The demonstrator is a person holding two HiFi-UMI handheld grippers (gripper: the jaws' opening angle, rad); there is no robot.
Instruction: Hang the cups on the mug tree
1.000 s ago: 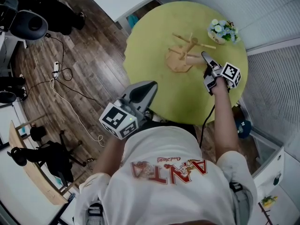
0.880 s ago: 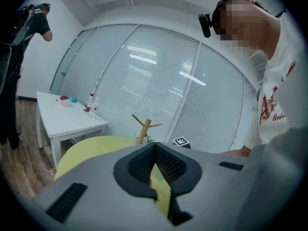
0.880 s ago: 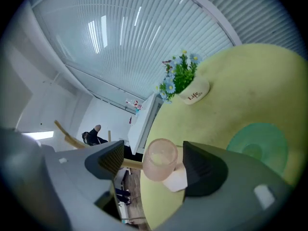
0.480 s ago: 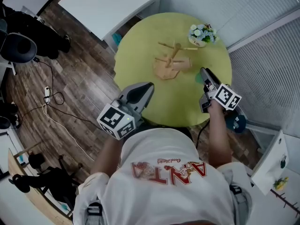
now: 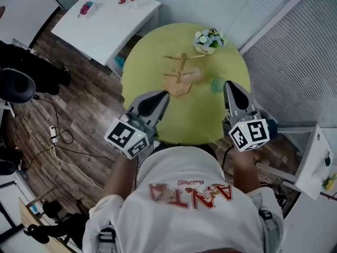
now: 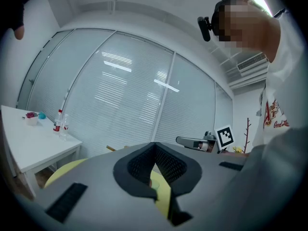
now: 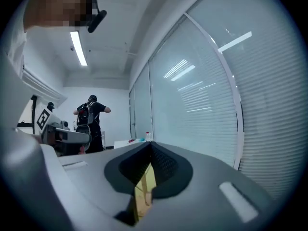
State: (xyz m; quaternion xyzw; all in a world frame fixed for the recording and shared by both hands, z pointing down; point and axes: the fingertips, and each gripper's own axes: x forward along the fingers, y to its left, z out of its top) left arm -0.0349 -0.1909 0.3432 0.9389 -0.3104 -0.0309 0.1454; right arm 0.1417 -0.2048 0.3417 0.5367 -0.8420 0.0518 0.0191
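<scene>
The wooden mug tree [image 5: 180, 70] stands on the round yellow-green table [image 5: 147, 51]. A beige cup [image 5: 193, 76] rests against its right side; I cannot tell whether it hangs from a peg. A green cup [image 5: 217, 84] stands on the table further right. My right gripper [image 5: 230, 86] is held level over the table's near right edge, apart from both cups; its jaws have just been closing with nothing between them, and it is shut. My left gripper [image 5: 160, 95] hovers over the near left edge, shut and empty. Both point at the window blinds in the gripper views [image 6: 154, 146] [image 7: 149, 146].
A flower pot [image 5: 208, 40] sits at the table's far edge. A white side table [image 5: 105, 15] with bottles stands at the back left. Window blinds [image 5: 284, 62] run along the right. Office chairs and cables lie on the wooden floor [image 5: 63, 120]. A person in black [image 7: 91, 117] stands far off.
My right gripper has drawn back from the mug tree to the table's near edge, risen and rolled, and its jaws have closed. My left gripper has risen a little.
</scene>
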